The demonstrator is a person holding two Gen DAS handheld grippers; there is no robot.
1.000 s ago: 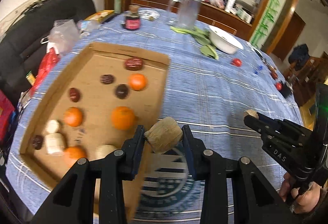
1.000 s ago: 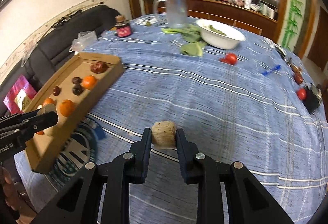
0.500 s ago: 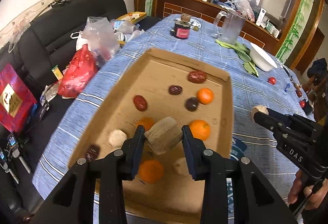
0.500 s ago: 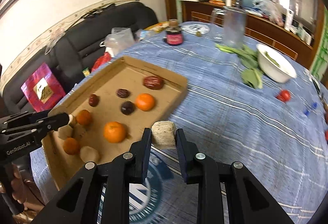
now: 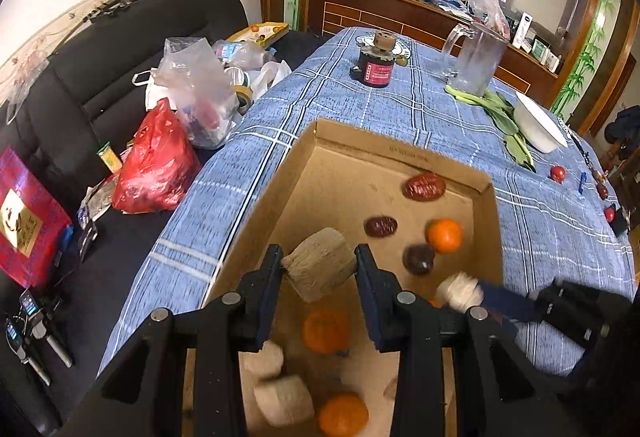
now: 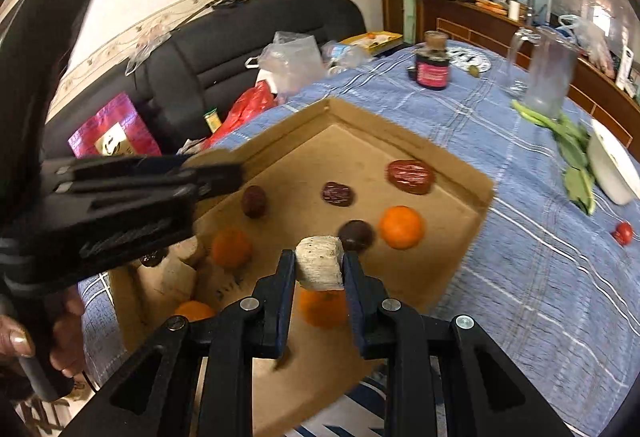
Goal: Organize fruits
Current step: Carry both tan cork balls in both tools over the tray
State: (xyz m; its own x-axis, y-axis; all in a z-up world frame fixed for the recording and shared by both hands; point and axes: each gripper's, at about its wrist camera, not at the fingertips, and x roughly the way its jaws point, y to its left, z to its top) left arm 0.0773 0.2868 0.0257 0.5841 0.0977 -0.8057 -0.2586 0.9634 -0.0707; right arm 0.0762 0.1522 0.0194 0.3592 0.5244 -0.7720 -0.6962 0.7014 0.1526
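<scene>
A shallow cardboard box (image 5: 400, 153) (image 6: 400, 141) lies on the blue checked tablecloth. It holds oranges (image 5: 444, 235) (image 6: 401, 227), dark red dates (image 5: 424, 187) (image 6: 410, 176) and pale cut chunks (image 5: 284, 399). My left gripper (image 5: 318, 269) is shut on a tan fibrous chunk (image 5: 318, 267) above the box's left part. My right gripper (image 6: 318, 269) is shut on a pale chunk (image 6: 320, 267) above the box's middle; it shows in the left wrist view (image 5: 460, 291).
A dark jar (image 5: 376, 67), a glass jug (image 5: 476, 61), green leaves (image 5: 504, 121) and a white bowl (image 5: 538, 127) stand farther back. Small red fruits (image 5: 558, 173) lie at the right. A black sofa (image 5: 120, 57) with plastic bags (image 5: 156, 165) is left of the table.
Both grippers have moved left and forward with their chunks, from over the tablecloth to over the cardboard box. Both stay shut.
</scene>
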